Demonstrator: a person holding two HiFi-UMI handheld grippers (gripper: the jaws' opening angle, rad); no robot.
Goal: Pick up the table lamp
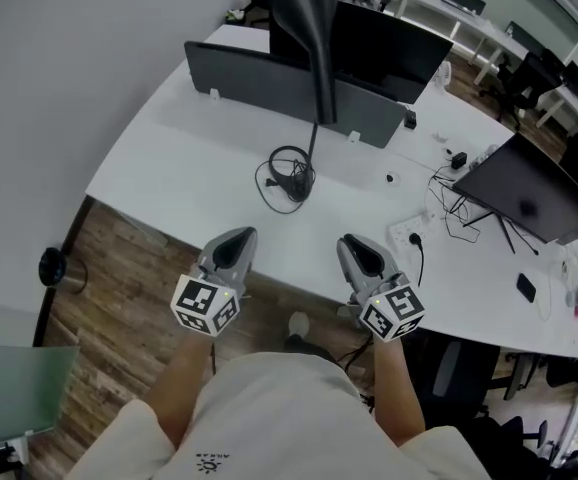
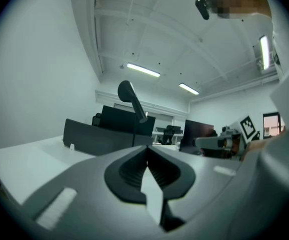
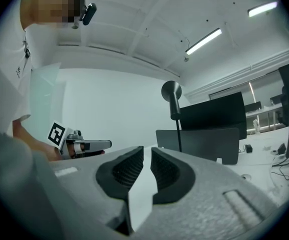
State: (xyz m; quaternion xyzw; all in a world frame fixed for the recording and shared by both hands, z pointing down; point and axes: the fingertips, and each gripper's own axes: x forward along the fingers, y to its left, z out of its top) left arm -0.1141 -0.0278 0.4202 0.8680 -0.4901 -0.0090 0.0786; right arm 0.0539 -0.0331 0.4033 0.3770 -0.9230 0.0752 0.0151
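While the left gripper (image 1: 233,246) and right gripper (image 1: 359,252) hover level at the desk's (image 1: 189,158) near edge, the lamp (image 1: 317,98) stands at their 12 o'clock, stem upright, head tilted on top, cable (image 1: 287,176) coiled at its base; left jaws are closed, empty; right jaws are all but closed, empty; a monitor (image 1: 529,193) sits at the lamp's 3 o'clock; the floor (image 1: 119,268) is wood.

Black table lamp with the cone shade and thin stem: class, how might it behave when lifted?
The black table lamp probably feels top-heavy: its cone shade sits high on a thin stem, so it may tip. The black cord coiled at its foot is floppy and would likely trail across the white desk.
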